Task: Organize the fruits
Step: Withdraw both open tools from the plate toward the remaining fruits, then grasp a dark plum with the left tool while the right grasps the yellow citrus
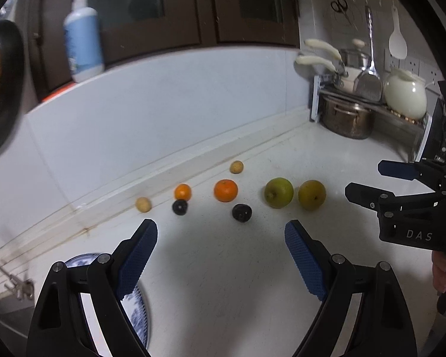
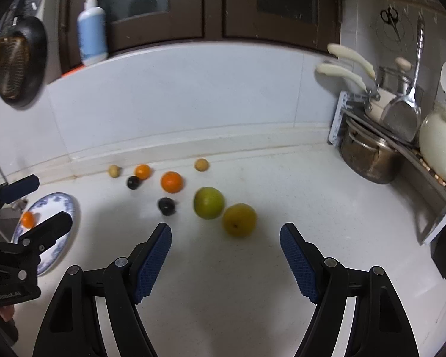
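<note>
Nearest to my right camera are the two blue pads of the right gripper (image 2: 226, 238), and they stand wide apart with nothing between them. My left gripper (image 1: 221, 235) is also spread wide and empty. It hangs over the white counter (image 1: 223, 282), with the blue-patterned plate (image 2: 61, 205) under its left finger, at the near left of the scene.

One small orange (image 2: 27, 219) already lies on that plate. I judge the plate is the place for collecting.

A little farther, just ahead of the right gripper and slightly to the left of its middle, lies the yellow fruit (image 2: 238, 219). The green apple (image 2: 208, 203) is right beside it, on its far left; I cannot tell if they touch. Both are round, so there is no long axis to align with. The right gripper is clearly the nearer one for these two. In the left view they lie to the far right.

The dark plum (image 1: 241, 212) is the fruit closest to the left gripper, almost straight ahead.

Beyond it come the big orange (image 1: 225, 190), a second dark plum (image 1: 180, 207) with a smaller orange (image 1: 183, 192) just behind it, and two small pale fruits (image 1: 143, 204) near the wall ledge.
</note>
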